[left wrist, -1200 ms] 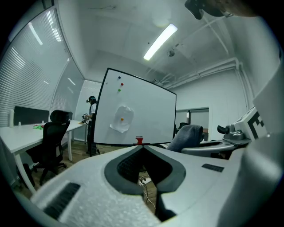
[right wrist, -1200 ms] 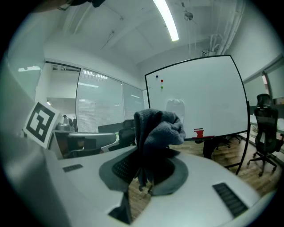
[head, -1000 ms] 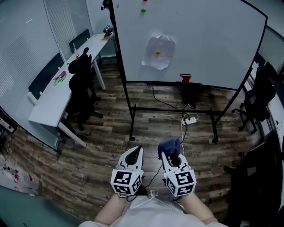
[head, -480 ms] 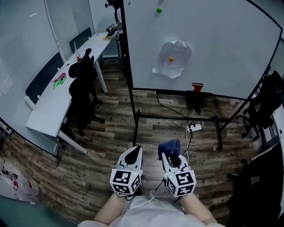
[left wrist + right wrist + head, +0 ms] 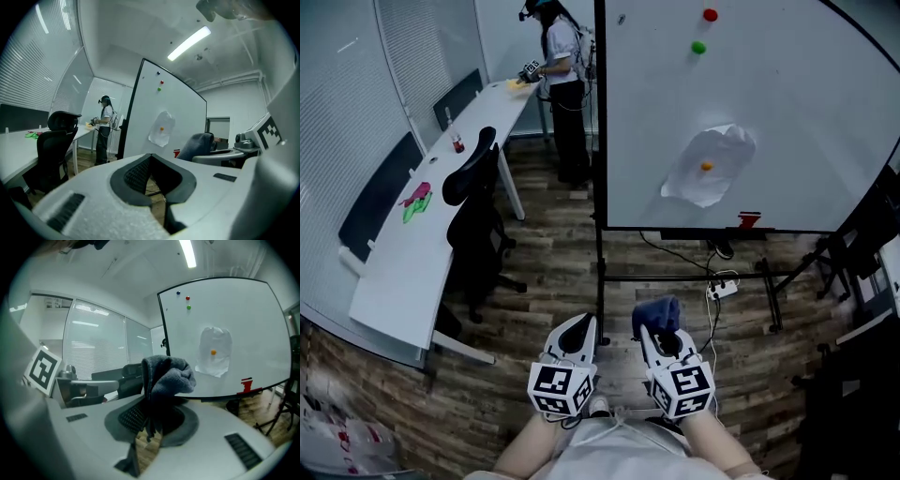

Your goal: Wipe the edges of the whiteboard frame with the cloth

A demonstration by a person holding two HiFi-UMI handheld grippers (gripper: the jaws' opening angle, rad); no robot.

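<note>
Since a second ago the whiteboard (image 5: pixel 797 103) has slid rightward in the head view. Its dark left frame edge (image 5: pixel 600 122) now stands almost straight ahead of the grippers. A person (image 5: pixel 562 56) at the far desk has come into view, and both grippers hold the same low spot.

Nearest: the left gripper (image 5: pixel 578 328) has its jaws pressed together, with nothing between them in the left gripper view. Just beside it, the right gripper (image 5: pixel 660 334) pinches the cloth (image 5: pixel 658 308). The cloth is a dark bunched wad, and most of it stands up above the jaws (image 5: pixel 166 373).

Middle: wood floor, the board's stand, and a power strip (image 5: pixel 724 289) on a trailing cable. To the left are a chair (image 5: pixel 473 202) and a long white desk (image 5: pixel 412 253).

Far: the board face carries a paper sheet (image 5: pixel 709 167) under an orange magnet, with a red magnet (image 5: pixel 710 15) and a green magnet (image 5: pixel 698 47) above it. A small red thing (image 5: pixel 749 220) sits at the bottom edge.

Step, as judged: this is still the approach. The cloth is well apart from the frame, so wiping has not started.

Next move: carry the right gripper forward and up to the left upright, lay the loose wad flat on the edge, then run along it. The cable on the floor is a trip risk.
</note>
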